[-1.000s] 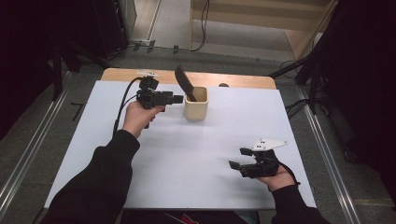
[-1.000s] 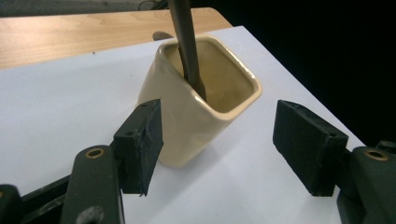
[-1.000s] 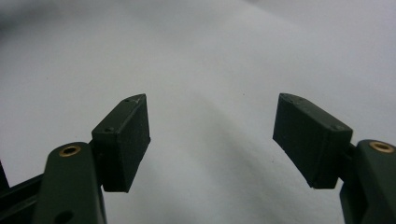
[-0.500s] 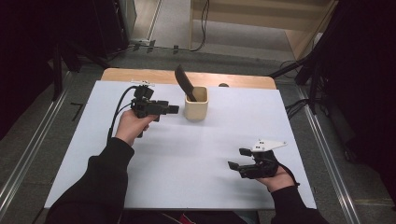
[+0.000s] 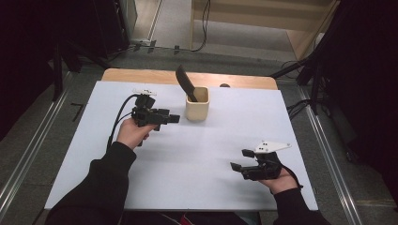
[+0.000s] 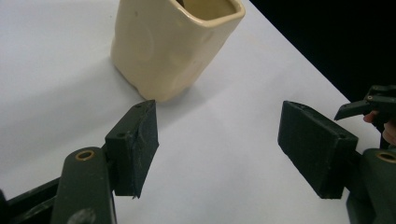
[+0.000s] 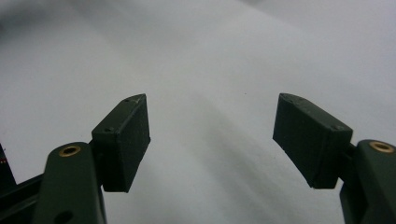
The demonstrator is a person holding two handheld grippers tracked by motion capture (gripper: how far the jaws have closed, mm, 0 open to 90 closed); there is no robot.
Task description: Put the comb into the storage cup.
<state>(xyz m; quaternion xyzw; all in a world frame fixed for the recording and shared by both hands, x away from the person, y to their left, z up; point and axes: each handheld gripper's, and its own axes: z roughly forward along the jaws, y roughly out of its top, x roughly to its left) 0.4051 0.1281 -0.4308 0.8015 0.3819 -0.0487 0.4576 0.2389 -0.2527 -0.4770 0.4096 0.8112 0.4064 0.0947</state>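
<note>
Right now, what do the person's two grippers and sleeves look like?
Both arms wear long black sleeves. The left gripper is black, with a black cable looping from its rear. The right gripper is black too, topped by a pale grey three-cornered plate. Up close, each has two dark blocky jaws on arms with brass-coloured pivot rings.

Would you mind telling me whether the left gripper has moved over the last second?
Yes. The left gripper has pulled back from the cream cup, toward the person and leftward; it now sits beside the cup, jaws open.
</note>
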